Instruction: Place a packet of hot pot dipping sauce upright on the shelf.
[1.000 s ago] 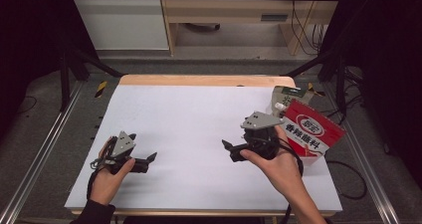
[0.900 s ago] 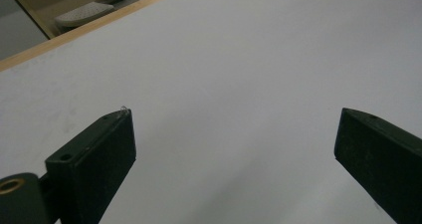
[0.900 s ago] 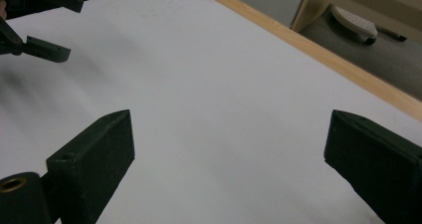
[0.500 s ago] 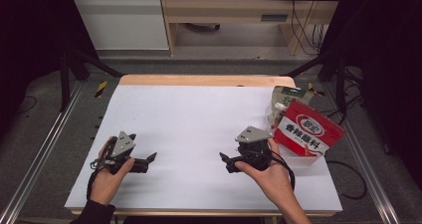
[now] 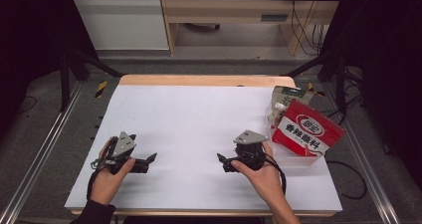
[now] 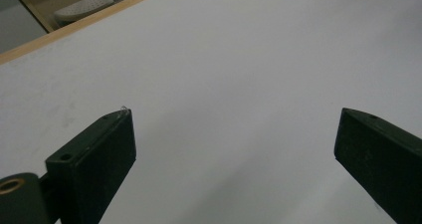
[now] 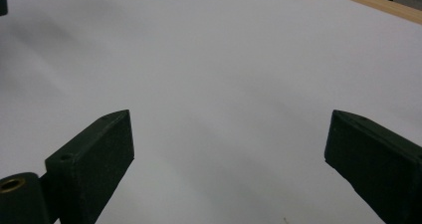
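R gripper (image 5: 225, 160) has pulled back w/ jaws spread, empty, leaving the red pouch (image 5: 308, 132) at its 3 o'clock; L gripper (image 5: 147, 160) idles, jaws also spread — placing looks done.

Two black handheld grippers, left gripper (image 5: 149, 160) and right gripper (image 5: 222, 160), each topped with a grey three-cornered plate. Blunt black jaws with a small screw hole apiece. Black cables trailing; dark sleeve (image 5: 94, 214) at left wrist.

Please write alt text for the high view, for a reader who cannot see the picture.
A person's two hands each hold a black gripper, left gripper and right gripper, low over a white table, with nothing between the jaws. A red pouch stands in a clear bin at the table's right edge.
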Tool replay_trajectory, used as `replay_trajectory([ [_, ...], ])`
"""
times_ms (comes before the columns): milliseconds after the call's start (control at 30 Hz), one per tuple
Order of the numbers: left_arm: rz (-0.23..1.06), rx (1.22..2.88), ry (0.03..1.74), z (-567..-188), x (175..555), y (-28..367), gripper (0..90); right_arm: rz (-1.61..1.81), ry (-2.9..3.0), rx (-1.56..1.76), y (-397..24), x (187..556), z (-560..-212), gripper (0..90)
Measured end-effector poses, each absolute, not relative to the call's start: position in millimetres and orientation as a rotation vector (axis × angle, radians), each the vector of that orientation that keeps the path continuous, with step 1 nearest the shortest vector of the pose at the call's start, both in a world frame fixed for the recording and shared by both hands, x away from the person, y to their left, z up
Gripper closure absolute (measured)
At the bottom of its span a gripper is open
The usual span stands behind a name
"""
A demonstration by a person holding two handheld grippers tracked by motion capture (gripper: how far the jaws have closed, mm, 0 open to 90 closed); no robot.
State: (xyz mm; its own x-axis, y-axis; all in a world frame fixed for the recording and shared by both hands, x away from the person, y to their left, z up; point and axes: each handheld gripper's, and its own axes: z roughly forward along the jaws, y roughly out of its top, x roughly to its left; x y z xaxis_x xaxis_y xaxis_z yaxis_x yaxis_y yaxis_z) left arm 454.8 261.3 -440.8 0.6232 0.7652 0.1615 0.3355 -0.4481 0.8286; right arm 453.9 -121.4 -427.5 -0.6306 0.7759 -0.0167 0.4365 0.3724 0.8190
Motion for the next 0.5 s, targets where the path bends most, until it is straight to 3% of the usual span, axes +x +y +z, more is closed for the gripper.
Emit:
replay_trajectory([
  [500,0.679,2.065,0.856,-442,458,258,2.9,1.102,2.248,1.074,-116,456,-458,7.3],
])
